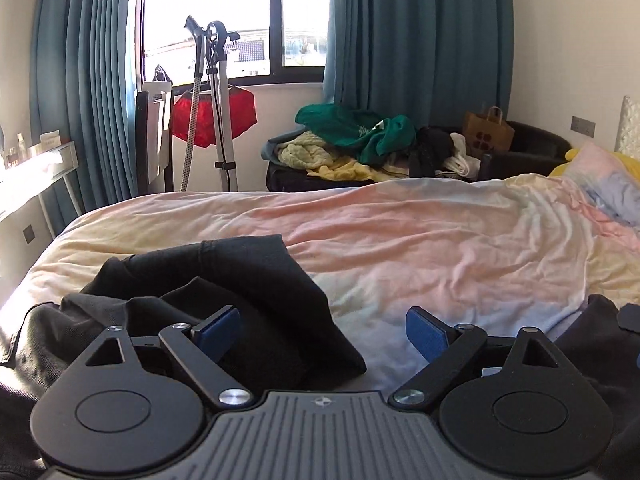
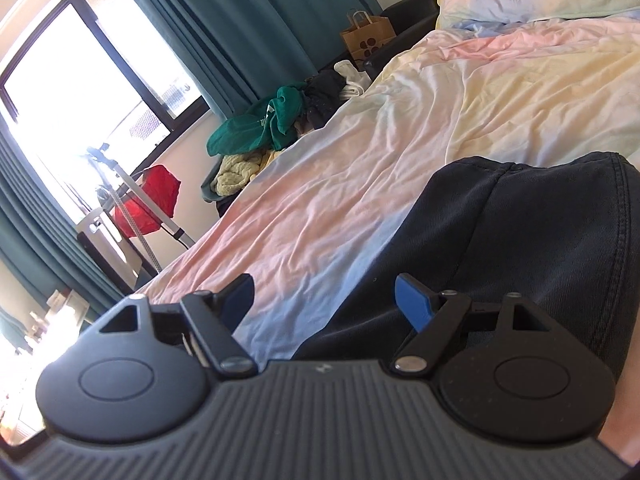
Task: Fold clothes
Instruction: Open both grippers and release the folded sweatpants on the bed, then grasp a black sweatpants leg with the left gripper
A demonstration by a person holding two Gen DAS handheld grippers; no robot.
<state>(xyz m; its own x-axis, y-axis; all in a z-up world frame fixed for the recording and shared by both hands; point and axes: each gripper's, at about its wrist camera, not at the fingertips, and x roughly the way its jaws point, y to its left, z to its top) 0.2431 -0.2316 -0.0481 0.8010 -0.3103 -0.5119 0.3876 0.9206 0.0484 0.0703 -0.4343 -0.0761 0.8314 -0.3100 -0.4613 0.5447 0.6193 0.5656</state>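
A black garment (image 1: 240,280) lies crumpled on the near left of the bed (image 1: 440,248), over a dark grey piece (image 1: 80,320). My left gripper (image 1: 324,332) is open and empty, low over the garment's right edge; its left pad (image 1: 218,330) stands over the black cloth. In the right wrist view a dark denim-like garment (image 2: 540,240) with stitched seams lies on the bed (image 2: 360,184) at the right. My right gripper (image 2: 328,300) is open and empty at that garment's left edge; its right pad (image 2: 414,304) is over the dark cloth.
A pile of green and yellow clothes (image 1: 352,136) sits on a dark chest beyond the bed, beside a brown paper bag (image 1: 488,132). A garment steamer stand (image 1: 216,100) with a red item stands by the window. Pillows (image 1: 600,176) lie at the far right. A shelf (image 1: 36,168) is on the left.
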